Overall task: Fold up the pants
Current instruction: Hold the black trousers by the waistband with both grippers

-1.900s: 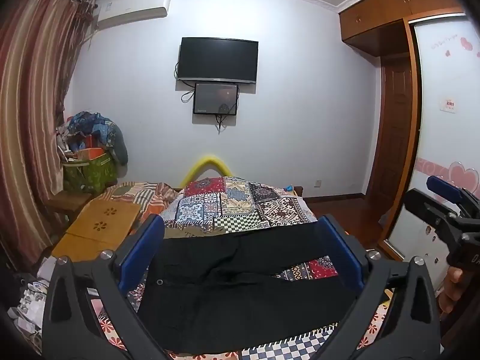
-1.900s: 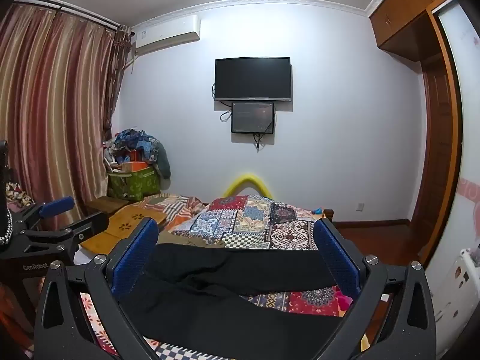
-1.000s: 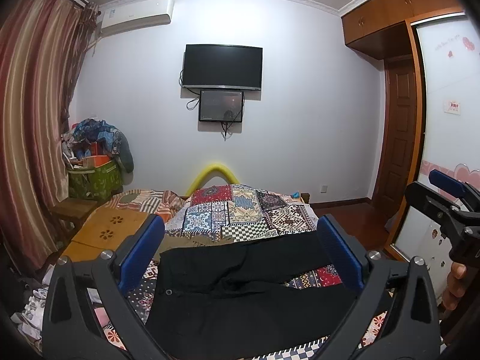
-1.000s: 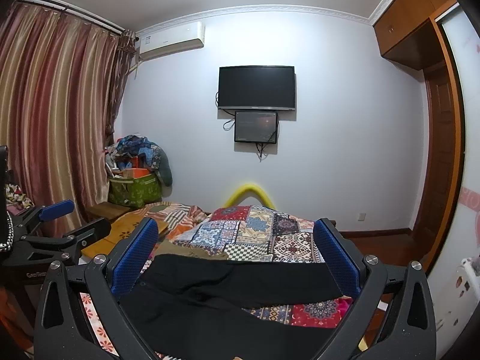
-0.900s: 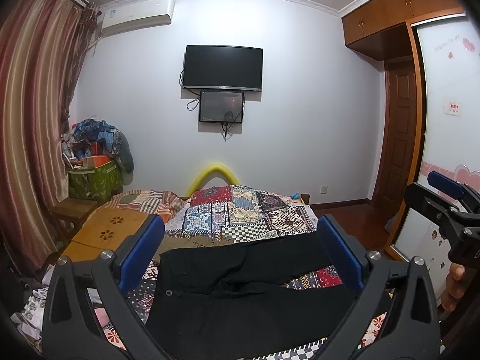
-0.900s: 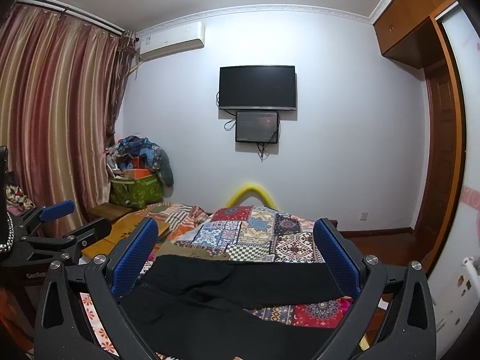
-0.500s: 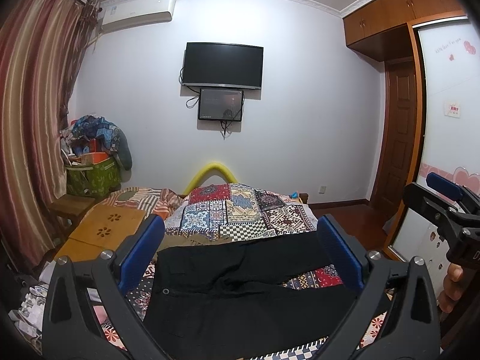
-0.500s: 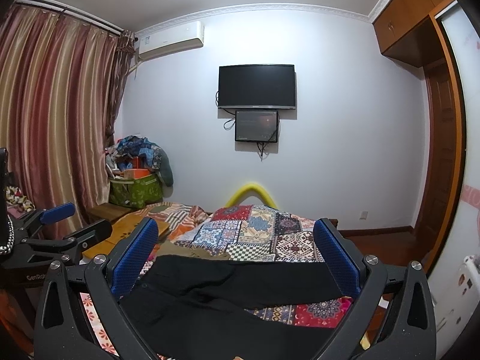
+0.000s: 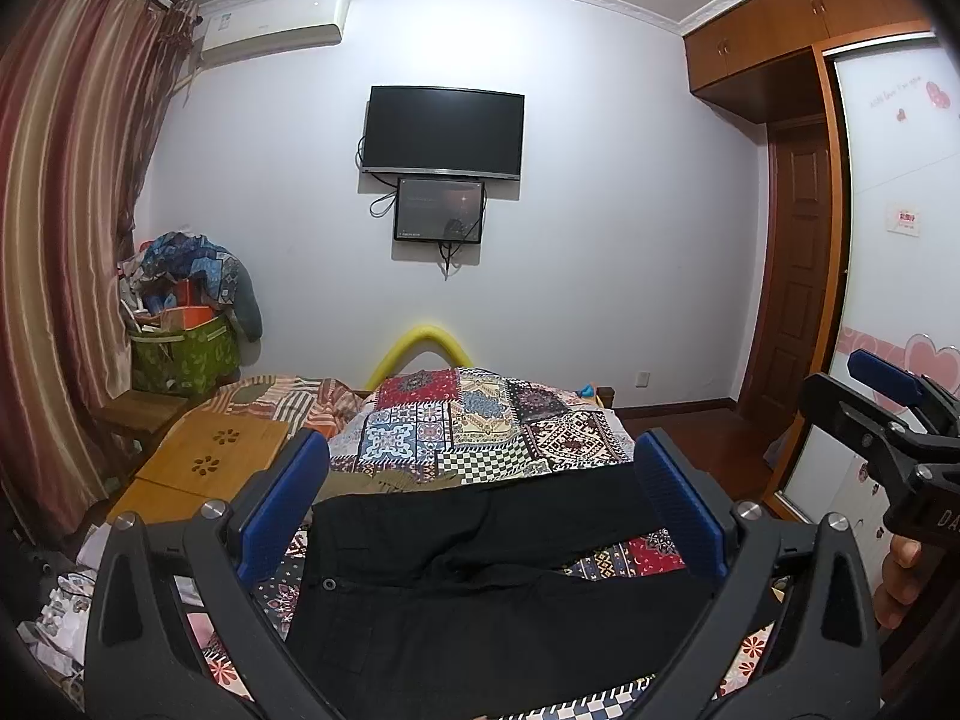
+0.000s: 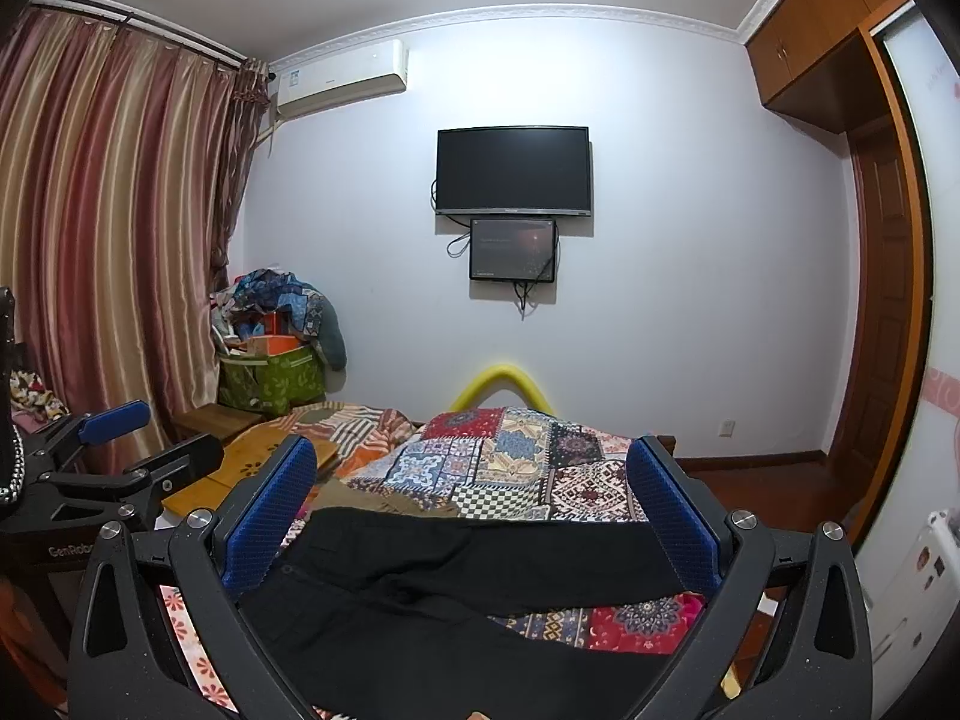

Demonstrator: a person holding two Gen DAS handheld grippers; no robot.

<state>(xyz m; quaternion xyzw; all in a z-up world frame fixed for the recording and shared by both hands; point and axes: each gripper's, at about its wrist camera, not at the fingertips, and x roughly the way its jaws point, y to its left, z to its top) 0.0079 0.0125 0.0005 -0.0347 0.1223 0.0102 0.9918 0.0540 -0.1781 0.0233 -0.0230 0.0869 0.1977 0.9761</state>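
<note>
In the left wrist view we see our left gripper (image 9: pixel 480 516) across the bottom of the frame, its blue-padded jaws spread wide with nothing between them; beyond it, in the lower middle, the black pants (image 9: pixel 480 588) lie spread flat on the patterned bedspread (image 9: pixel 474 426), waistband toward the left, the two legs running to the right with a strip of bedspread showing between them; a button (image 9: pixel 328 584) sits at the waist; at the right edge our right gripper (image 9: pixel 888 414) enters, a hand (image 9: pixel 897 582) below it; its jaws look parted, though the edge of the frame is too cramped to be sure; a television (image 9: pixel 444 133) hangs in the upper middle, a wooden tray (image 9: pixel 210 456) lies at lower left.

In the right wrist view the right gripper (image 10: pixel 474 510) fills the bottom, jaws wide apart and holding nothing; the pants (image 10: pixel 480 594) lie past it in the lower middle, one leg reaching to the right pad; the left gripper (image 10: pixel 138 444) shows at the left edge, apart from the cloth; striped curtains (image 10: pixel 102 228) cover the upper left; a green basket (image 10: pixel 270 384) stands at middle left.
</note>
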